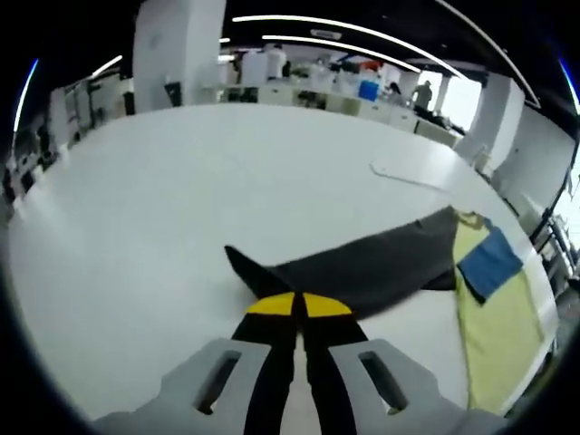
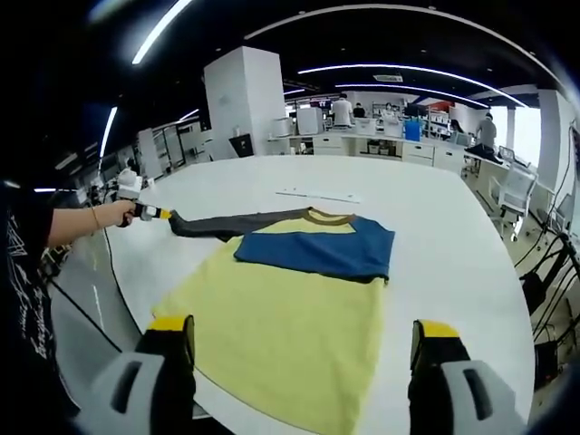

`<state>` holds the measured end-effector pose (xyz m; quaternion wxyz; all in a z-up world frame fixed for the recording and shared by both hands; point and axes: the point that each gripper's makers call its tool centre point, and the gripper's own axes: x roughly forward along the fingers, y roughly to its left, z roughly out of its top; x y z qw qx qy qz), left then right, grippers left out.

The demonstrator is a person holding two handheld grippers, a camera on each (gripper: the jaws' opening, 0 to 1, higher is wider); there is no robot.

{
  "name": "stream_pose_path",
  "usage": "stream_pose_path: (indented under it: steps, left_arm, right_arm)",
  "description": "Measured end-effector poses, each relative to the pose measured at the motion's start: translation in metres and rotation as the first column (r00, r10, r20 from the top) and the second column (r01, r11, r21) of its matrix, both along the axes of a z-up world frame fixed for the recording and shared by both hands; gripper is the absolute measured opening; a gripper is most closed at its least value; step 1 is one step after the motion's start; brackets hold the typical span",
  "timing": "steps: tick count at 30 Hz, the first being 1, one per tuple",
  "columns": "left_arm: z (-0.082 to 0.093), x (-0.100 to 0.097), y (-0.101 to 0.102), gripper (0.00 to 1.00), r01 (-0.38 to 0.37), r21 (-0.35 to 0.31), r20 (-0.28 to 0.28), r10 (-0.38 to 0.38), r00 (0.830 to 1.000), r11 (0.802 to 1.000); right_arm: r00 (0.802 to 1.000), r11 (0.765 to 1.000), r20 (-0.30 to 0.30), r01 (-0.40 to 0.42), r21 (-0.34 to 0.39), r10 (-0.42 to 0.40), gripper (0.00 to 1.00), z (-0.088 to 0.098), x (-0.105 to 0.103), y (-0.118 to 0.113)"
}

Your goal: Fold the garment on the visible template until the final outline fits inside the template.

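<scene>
Just one garment [image 2: 290, 308], two claws: left claw [image 1: 298, 306], right claw [image 2: 304, 340].

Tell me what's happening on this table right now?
A person is folding a yellow shirt spread on a white table. The left tool is shut on the end of the dark grey sleeve, holding it stretched out to the side. The right tool is open above the shirt's near edge, gripping nothing. The blue panel lies folded across the chest. The fold isn't finished.
</scene>
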<state>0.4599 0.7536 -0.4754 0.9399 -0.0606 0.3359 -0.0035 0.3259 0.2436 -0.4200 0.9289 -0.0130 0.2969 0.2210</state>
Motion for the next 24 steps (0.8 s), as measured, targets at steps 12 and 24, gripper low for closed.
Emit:
stream_pose_path:
  steps: [12,24]
  left_arm:
    - [0.016,0.018,-0.027,0.0,0.118,-0.001,0.044,-0.118,0.992,0.993]
    - [0.037,0.035,-0.067,0.0,0.171,-0.065,0.109,-0.163,0.981,0.983]
  right_arm:
    - [1.0,1.0,-0.001,-0.005,0.003,0.005,1.0,-0.002,-0.003,0.0]
    - [1.0,1.0,-0.005,-0.022,0.0,0.022,1.0,-0.002,-0.004,0.003]
